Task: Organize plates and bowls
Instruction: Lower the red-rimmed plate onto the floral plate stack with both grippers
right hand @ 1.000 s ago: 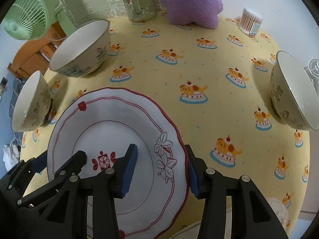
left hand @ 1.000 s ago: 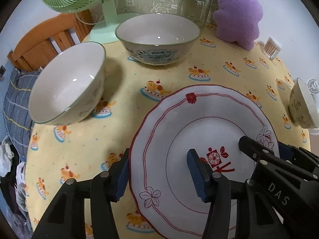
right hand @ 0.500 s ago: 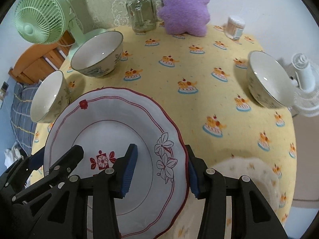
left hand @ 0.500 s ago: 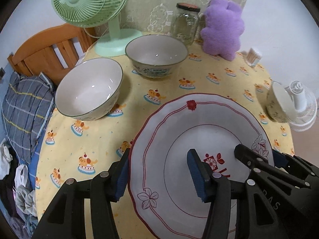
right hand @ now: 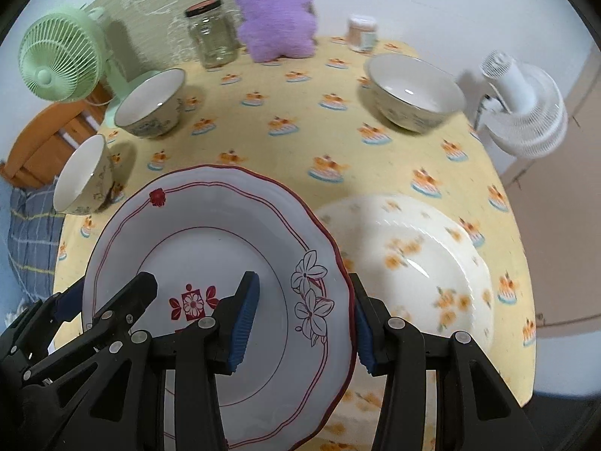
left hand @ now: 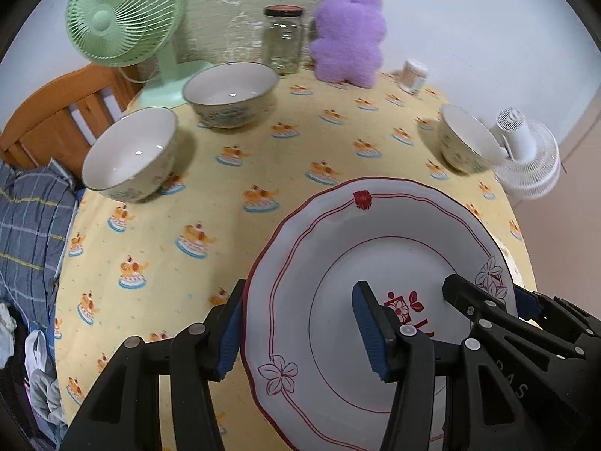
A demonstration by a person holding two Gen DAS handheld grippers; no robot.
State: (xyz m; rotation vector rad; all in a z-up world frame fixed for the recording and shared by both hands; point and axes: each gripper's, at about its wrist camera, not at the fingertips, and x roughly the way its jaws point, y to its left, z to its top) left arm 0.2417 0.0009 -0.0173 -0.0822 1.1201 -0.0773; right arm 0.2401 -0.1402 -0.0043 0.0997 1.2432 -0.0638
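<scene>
Plate (left hand: 379,285), red-trimmed, gripped at opposite rims by left gripper (left hand: 300,332) and right gripper (right hand: 302,323); keep level, lower onto floral plate (right hand: 413,263).

Both tongs: matte black plastic frames, round silver screw heads, ribbed blue pads on fingertips (left hand: 370,332). Left tongs (left hand: 296,332), right tongs (right hand: 304,323); faint embossed lettering lower right.

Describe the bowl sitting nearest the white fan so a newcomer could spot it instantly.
Start at the white fan hanging off the yellow tablecloth's right edge. The bowl stands just beside it, upright, empty, white inside. It sits alone on that side, while the other two bowls cluster near the green fan.
</scene>
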